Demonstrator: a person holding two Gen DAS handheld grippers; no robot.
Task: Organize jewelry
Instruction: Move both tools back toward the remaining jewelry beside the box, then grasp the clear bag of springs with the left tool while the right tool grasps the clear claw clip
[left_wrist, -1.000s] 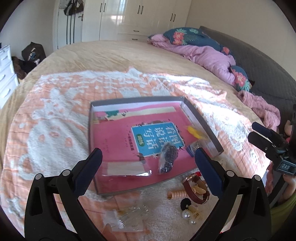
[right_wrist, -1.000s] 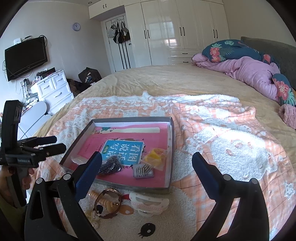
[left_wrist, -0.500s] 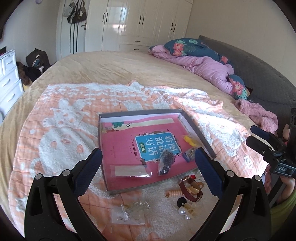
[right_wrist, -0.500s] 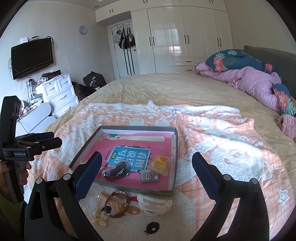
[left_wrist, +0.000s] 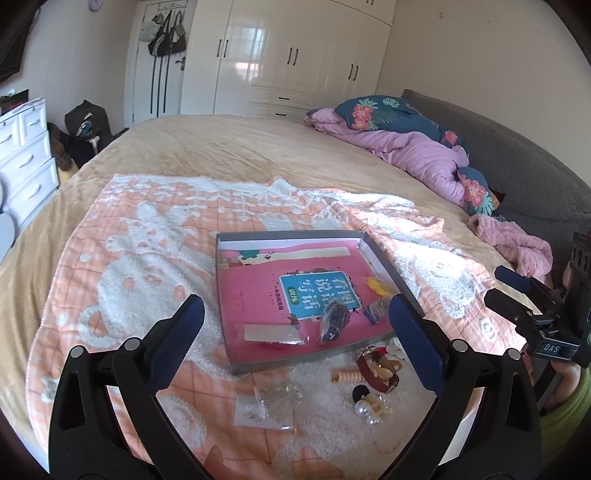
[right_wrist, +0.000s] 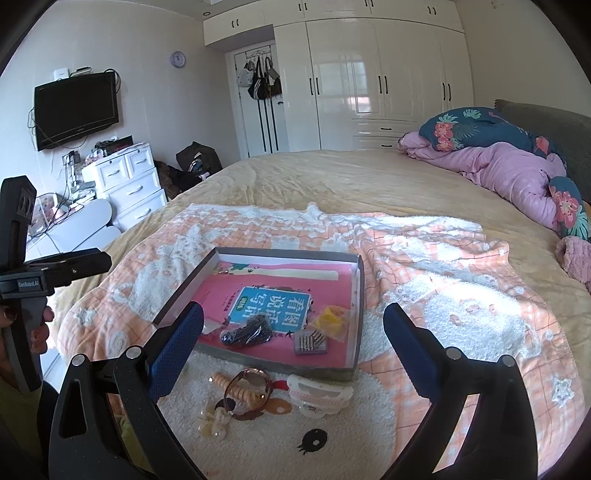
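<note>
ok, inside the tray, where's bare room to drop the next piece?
Free: the tray's left-centre pink stretch, between the cream strip at the near edge and the far wall. Crowded: the near-right corner, with the dark beaded bag, silver stud card and yellow bag. Also crowded: the blanket in front, around the bangle and white clip.

Left gripper (left_wrist: 295, 317): jaws spread wide, blue-padded fingers (left_wrist: 186, 321) well apart, nothing between them, held above the bedding and angled forward and down. Right gripper (right_wrist: 293, 325): likewise spread wide and empty, pads (right_wrist: 404, 334) far apart, tilted down at a similar angle. Seen from the right wrist view, left unit at the far left edge, gripped by a hand (right_wrist: 35, 325) on its handle. Both roughly level, side by side
</note>
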